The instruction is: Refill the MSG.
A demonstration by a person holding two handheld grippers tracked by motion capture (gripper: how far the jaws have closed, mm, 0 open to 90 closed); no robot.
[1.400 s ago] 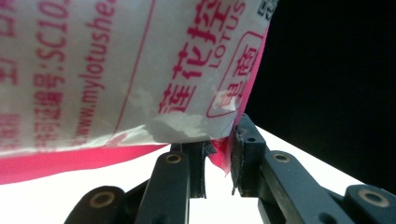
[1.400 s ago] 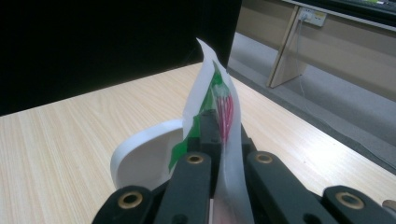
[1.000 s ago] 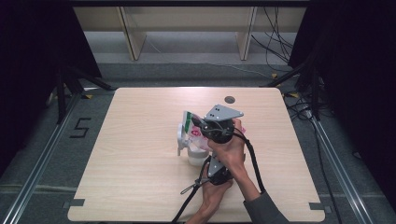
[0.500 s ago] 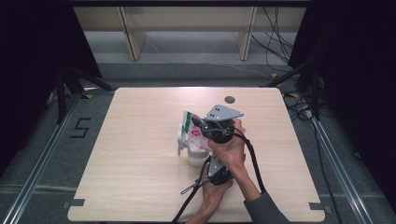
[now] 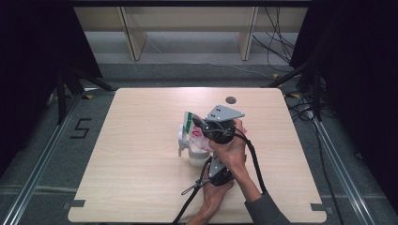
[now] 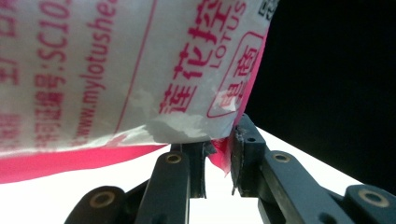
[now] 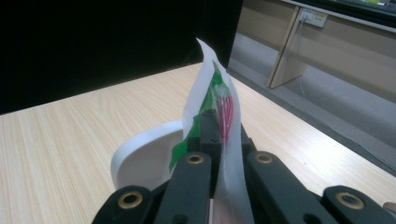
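A person holds two grippers close together over the middle of the wooden table [image 5: 141, 140]. Both work on one thin plastic packet [image 5: 195, 131] with pink, green and white print.

The right gripper [image 5: 197, 123] is the one farther from the person, with a grey plate on top. In the right gripper view its two black jaws are pressed together on the top edge of the packet [image 7: 219, 107]. The packet sticks straight up out of the jaws, with a green and pink picture on it. Just past the jaws, on their left side, is the curved white handle [image 7: 144, 154] of a white cup [image 5: 197, 154].

The left gripper [image 5: 209, 164] is nearer the person, just below the cup in the high view. In the left gripper view the packet [image 6: 116, 70] hangs right above the jaws, very near, with red writing on white. Its pink bottom corner sits between the two jaws. The jaws have a small gap, and the corner touches the right one. I cannot tell if they really pinch it.
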